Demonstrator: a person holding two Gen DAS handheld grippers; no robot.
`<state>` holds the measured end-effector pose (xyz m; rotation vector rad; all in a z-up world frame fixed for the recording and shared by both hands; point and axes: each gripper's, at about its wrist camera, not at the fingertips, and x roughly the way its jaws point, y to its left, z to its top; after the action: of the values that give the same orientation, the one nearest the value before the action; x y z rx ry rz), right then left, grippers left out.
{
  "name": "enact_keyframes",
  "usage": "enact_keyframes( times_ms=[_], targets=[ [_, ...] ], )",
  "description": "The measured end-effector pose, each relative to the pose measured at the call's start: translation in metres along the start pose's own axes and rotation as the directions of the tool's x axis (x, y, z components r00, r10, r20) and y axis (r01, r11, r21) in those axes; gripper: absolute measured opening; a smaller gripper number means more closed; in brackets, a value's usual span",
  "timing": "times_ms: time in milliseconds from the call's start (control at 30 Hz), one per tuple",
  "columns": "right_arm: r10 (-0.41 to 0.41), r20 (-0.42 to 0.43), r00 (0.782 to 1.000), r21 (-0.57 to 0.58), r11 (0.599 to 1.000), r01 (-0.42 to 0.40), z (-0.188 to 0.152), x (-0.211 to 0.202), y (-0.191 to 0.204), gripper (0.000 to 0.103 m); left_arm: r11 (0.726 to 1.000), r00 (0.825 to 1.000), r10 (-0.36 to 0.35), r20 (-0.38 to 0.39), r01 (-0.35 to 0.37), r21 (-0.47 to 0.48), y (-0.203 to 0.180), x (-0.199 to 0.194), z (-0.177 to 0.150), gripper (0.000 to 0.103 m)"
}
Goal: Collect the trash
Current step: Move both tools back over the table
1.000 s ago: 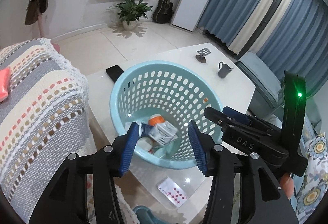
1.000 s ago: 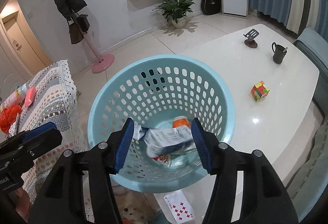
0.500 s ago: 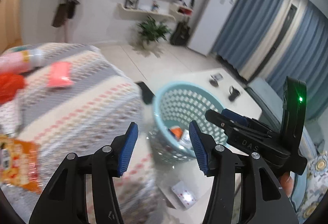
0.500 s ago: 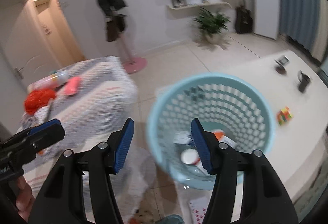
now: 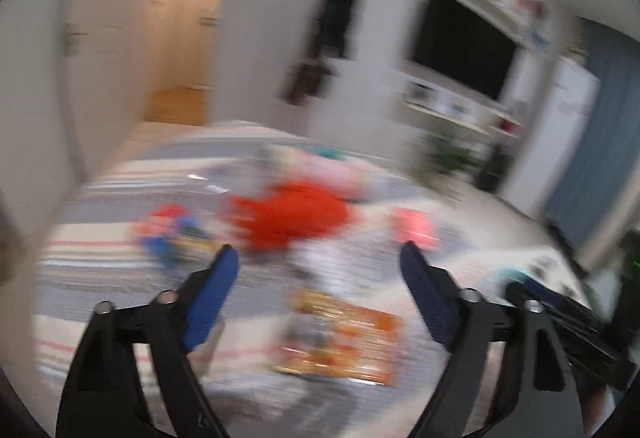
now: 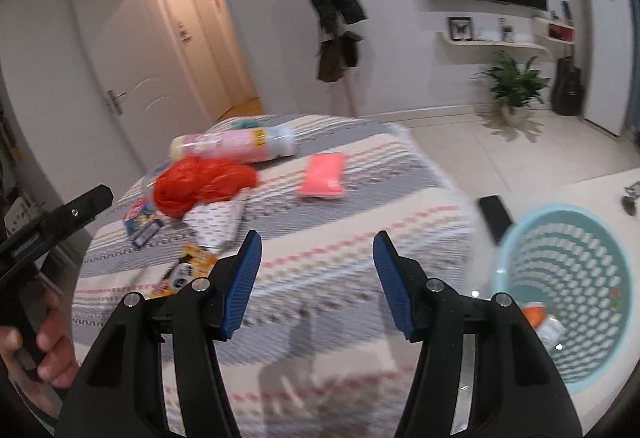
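My left gripper (image 5: 320, 270) was spreading its fingers, nothing between them, the orange wrapper (image 5: 340, 338) lying flat just below and ahead on the striped blanket (image 6: 360, 197). Right gripper (image 6: 316, 270) hung half-spread, empty, basket (image 6: 560, 278) off right.

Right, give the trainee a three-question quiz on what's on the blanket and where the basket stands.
1. True or false: the red bag lies inside the blue basket.
2. Which lies nearest the right gripper? A. pink packet B. pink-and-white bottle C. orange wrapper
3. Fill in: in the right wrist view the basket stands to the ___ of the striped blanket.

Key: 1 false, it lies on the blanket; 2 C; 3 right.
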<state>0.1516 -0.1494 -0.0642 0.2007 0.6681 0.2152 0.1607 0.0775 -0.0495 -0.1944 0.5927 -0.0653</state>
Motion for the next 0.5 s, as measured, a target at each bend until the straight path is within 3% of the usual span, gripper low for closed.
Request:
enact_keyframes(
  times_ms=[67, 200, 500],
  targets=[
    [0.018, -0.018, 1.000, -0.007, 1.000, -0.018, -0.001, 0.017, 0.012, 0.055, 0.999, 0.999, 0.047, -0.018, -0.047, -0.022, 0.026, 0.010, 0.004, 0.083],
    [0.031, -0.069, 0.997, -0.032, 0.999, -0.033, -0.006, 0.048, 0.031, 0.055, 0.989, 0.982, 0.141, -0.125, -0.145, -0.024, 0.069, 0.043, 0.006, 0.082],
    [0.007, -0.129, 0.992, -0.091, 0.996, -0.018, -0.016, 0.074, 0.048, 0.055, 0.976, 0.945, 0.216, -0.246, -0.209, 0.058, 0.088, 0.085, -0.004, 0.076]
  ],
)
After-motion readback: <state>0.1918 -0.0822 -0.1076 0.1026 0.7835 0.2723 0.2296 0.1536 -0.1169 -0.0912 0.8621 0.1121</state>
